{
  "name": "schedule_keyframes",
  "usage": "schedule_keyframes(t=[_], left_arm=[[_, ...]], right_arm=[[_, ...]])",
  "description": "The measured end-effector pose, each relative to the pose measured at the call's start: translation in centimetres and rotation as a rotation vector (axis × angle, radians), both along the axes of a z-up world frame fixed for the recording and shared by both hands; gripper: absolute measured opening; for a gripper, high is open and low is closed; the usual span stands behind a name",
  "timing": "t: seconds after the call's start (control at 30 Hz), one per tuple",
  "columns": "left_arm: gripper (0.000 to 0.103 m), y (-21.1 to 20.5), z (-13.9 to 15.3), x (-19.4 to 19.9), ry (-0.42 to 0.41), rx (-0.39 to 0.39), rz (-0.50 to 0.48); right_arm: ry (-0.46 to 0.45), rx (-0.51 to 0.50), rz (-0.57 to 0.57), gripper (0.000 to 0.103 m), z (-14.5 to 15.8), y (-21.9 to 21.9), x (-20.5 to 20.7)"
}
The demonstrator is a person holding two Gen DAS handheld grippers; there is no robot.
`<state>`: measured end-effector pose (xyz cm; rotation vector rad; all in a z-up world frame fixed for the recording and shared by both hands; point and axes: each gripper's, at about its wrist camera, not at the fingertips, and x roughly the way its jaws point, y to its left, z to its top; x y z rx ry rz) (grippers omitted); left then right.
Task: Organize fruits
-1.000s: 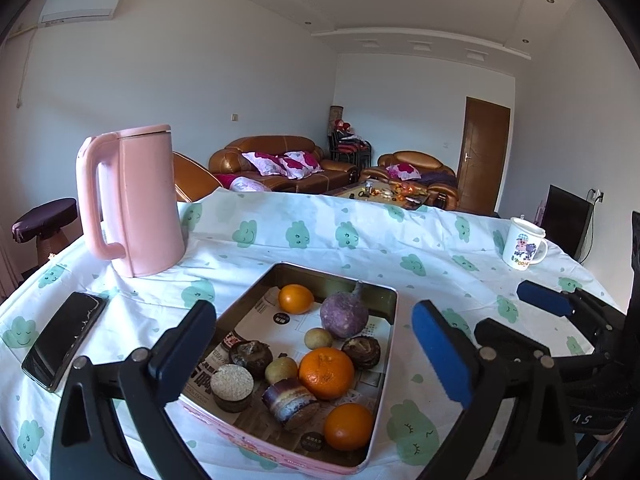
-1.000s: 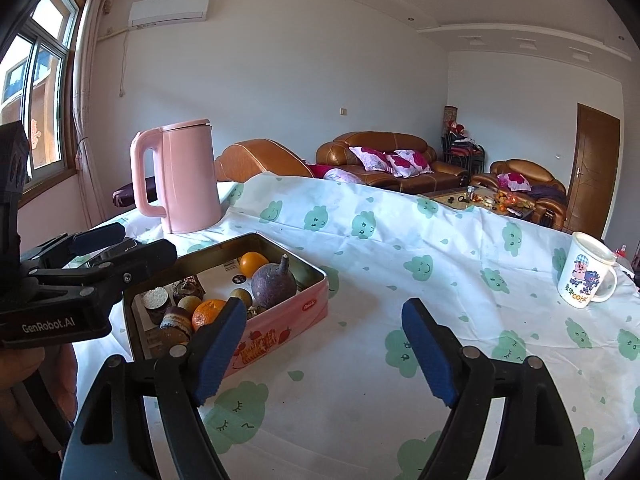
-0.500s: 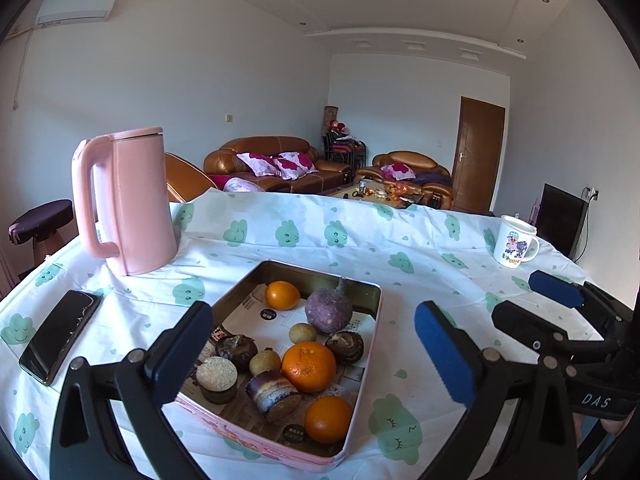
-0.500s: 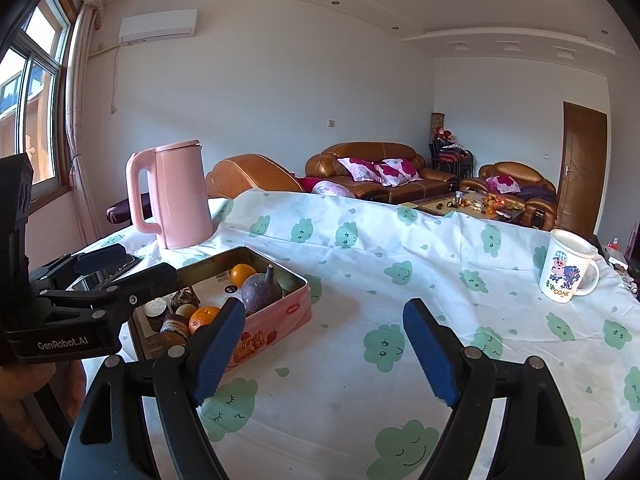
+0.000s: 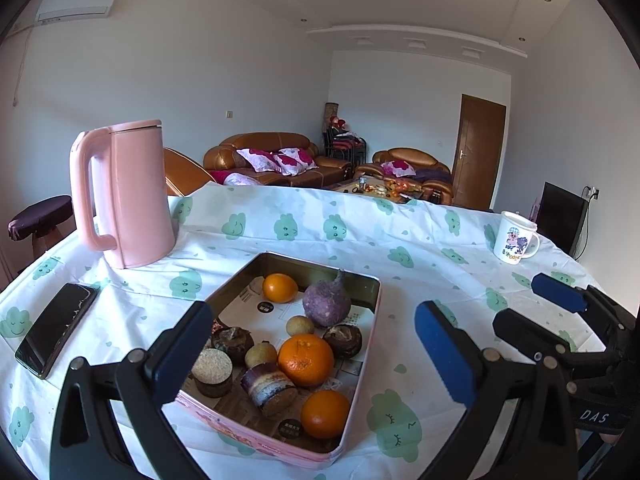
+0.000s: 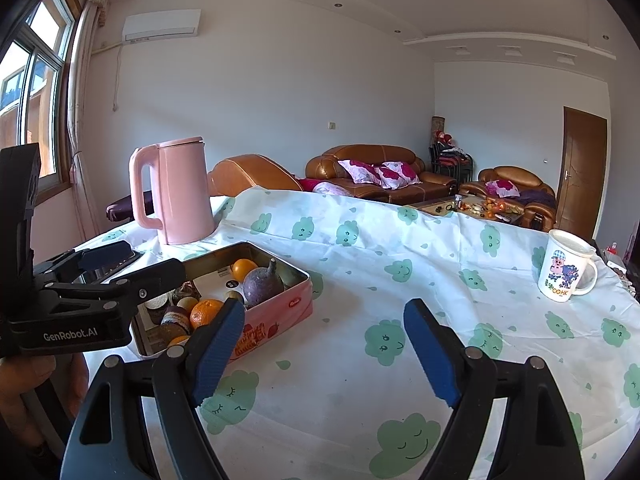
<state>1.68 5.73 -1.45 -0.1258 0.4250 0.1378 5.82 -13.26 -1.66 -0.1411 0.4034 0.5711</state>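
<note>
Your left gripper (image 5: 312,354) hangs with fingers spread wide above the near end of the pink tin (image 5: 362,380), gripping nothing; the fruit lies in the tin between and beyond the blue pads. Your right gripper (image 6: 324,350) is equally wide and empty, over bare tablecloth (image 6: 400,240) right of the tin. Since a second ago both have lifted and drawn back slightly. In the tin: three oranges (image 5: 306,359), one purple root (image 5: 326,304), two small tan fruits.
</note>
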Motion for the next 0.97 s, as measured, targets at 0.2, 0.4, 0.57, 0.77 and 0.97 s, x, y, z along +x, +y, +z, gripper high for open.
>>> schedule_keyframes(t=[0.2, 0.4, 0.57, 0.77, 0.97], left_arm=[[0.103, -0.1, 0.2, -0.1, -0.009, 0.005, 0.017], [0.103, -0.6, 0.3, 0.1, 0.006, 0.023, 0.038], [0.103, -0.5, 0.2, 0.2, 0.012, 0.028, 0.074], [0.103, -0.8, 0.2, -0.1, -0.002, 0.018, 0.035], [0.103, -1.0, 0.1, 0.0, 0.002, 0.018, 0.017]], right_arm=[[-0.010, 0.001, -0.010, 0.083, -0.2, -0.6, -0.4], [-0.019, 0.008, -0.026, 0.083, -0.2, -1.4, -0.6], [-0.011, 0.005, -0.030, 0.083, -0.6, -1.7, -0.6], [0.001, -0.002, -0.031, 0.083, -1.3, -1.7, -0.5], [0.007, -0.008, -0.051, 0.084, -1.5, -2.4, -0.1]])
